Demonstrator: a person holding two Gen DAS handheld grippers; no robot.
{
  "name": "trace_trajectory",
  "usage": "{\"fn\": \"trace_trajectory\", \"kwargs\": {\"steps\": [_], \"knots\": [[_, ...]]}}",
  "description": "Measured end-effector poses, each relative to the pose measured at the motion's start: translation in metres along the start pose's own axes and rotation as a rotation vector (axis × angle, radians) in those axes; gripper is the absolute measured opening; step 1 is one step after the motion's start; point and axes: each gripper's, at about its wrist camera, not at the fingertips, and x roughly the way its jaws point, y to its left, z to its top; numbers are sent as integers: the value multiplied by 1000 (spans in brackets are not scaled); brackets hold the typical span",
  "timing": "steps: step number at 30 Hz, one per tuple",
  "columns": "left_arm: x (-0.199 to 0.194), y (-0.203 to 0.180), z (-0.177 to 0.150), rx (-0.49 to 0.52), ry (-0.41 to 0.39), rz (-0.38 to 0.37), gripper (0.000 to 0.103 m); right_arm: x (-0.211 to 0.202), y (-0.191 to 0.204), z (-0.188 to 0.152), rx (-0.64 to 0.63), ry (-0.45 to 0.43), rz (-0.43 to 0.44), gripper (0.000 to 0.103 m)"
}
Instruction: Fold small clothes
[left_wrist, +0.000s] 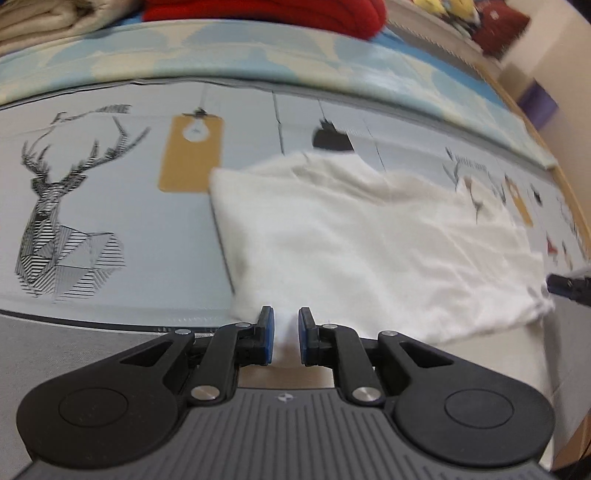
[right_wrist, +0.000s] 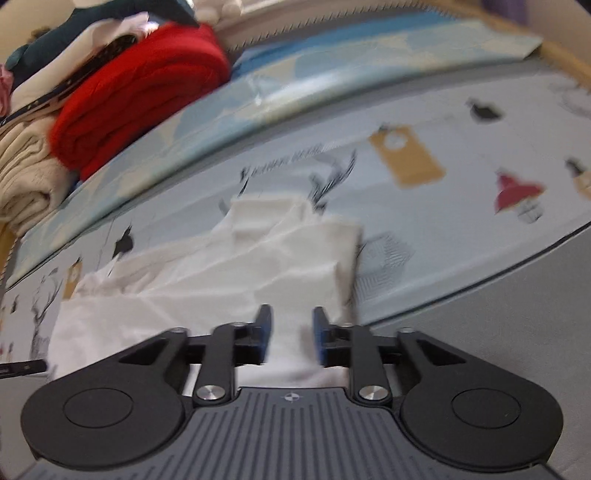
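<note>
A grey printed cloth is spread over the table, marked with line-drawn stag heads, tan tags and small dark figures. Behind it a pale blue patterned mat is laid along the far side. On that far side a stack of folded clothes is seen: a red folded garment rests against a cream knit, with darker pieces piled above them in the right wrist view.

The white garment is spread on the grey printed cloth, near its front edge. It is partly folded, with creased layers turned over one another; its left edge runs straight in the left wrist view, and its near edge reaches the front border of the cloth.

The left gripper is held over the garment's near left corner. Its jaws are drawn almost together, and white fabric is seen in the narrow gap between the blue pads; whether the fabric is actually pinched cannot be told.

The right gripper is held over the garment's near right part. Its jaws stand partly open, with white fabric lying between them, and the pads are not seen pressing on it. The tip of the right gripper is also seen at the right edge of the left wrist view.
</note>
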Motion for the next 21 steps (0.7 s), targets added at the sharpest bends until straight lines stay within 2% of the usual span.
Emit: {"fn": "trace_trajectory", "kwargs": {"steps": [2,3,4,6,8,9,13,15,17,19,21], "knots": [[12,0,-5,29,49,48,13,14,-3,-3,0,58,7,35],[22,3,-10,33,104,94,11,19,-4,-5,-11,74,-23,35],[27,7,-13,23,139,110,11,23,-6,-7,-22,92,-53,35],[25,12,-10,-11,151,93,11,28,-11,-7,-18,117,-71,34],[13,16,-2,-45,107,72,11,25,-11,-6,-1,114,-67,34],[4,20,3,-71,62,47,13,22,-9,-4,2,107,-70,35],[-10,39,19,-178,-43,-26,17,8,-4,7,9,25,-43,39],[-4,46,23,-215,-59,-23,26,4,-5,12,0,-26,-49,43],[7,50,28,-238,-63,-30,40,7,-10,16,5,-56,-73,54],[18,55,32,-253,-62,-42,48,13,-18,21,30,-67,-84,66],[27,61,34,-268,-70,-43,53,22,-25,25,51,-66,-85,68]]}}
